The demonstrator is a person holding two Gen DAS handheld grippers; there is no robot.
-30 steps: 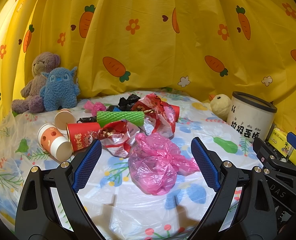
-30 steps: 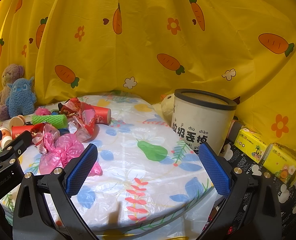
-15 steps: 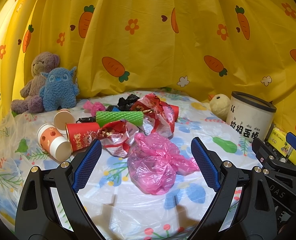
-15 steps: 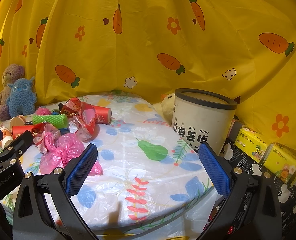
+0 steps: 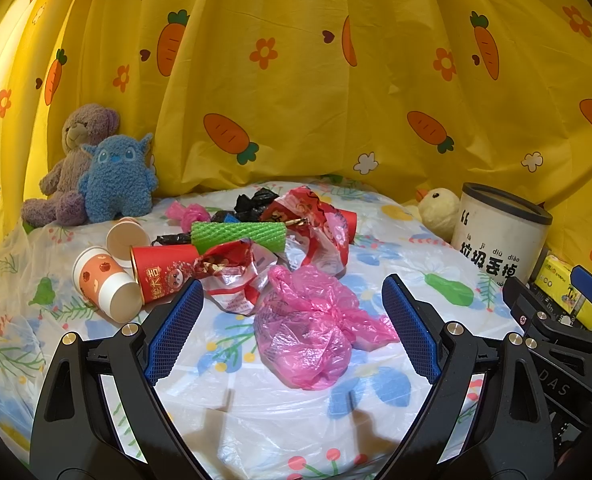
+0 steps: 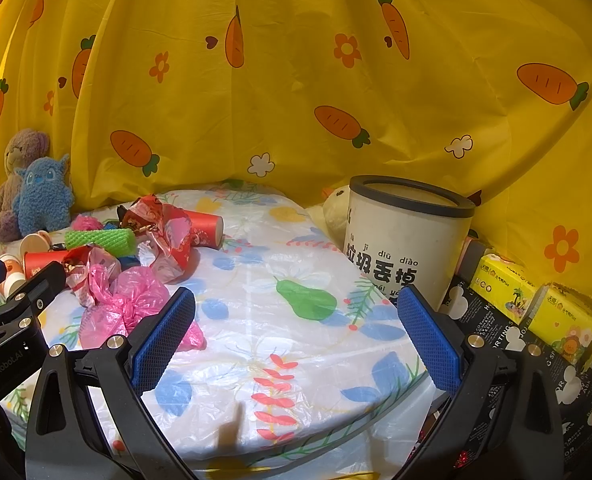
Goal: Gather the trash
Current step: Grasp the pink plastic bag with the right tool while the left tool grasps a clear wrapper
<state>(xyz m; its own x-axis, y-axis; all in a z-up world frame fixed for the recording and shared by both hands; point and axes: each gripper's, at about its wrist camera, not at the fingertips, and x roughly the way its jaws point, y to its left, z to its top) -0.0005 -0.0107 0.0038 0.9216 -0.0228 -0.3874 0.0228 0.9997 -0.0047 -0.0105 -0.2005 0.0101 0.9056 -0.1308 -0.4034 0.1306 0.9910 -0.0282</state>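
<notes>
A heap of trash lies on the floral table cover (image 5: 384,256): a crumpled pink plastic bag (image 5: 308,332) nearest me, red and silver wrappers (image 5: 231,276), a green foam net (image 5: 237,234), several paper cups (image 5: 107,284) on their sides and black plastic scraps (image 5: 255,202). My left gripper (image 5: 291,328) stands open just in front of the pink bag, touching nothing. The white trash bin (image 6: 408,236) with a dark rim stands at the table's right end. My right gripper (image 6: 291,336) is open over bare cover, left of the bin, with the pink bag (image 6: 123,308) off its left finger.
Two plush toys (image 5: 91,176) sit at the back left, and a yellow duck toy (image 5: 440,210) sits beside the bin. Yellow tissue packs (image 6: 536,304) lie on a dark box at the far right. A yellow carrot-print curtain (image 5: 296,80) closes off the back.
Both grippers stay open and nearly still; the left view has shifted only very slightly. Nothing on the table has moved.
</notes>
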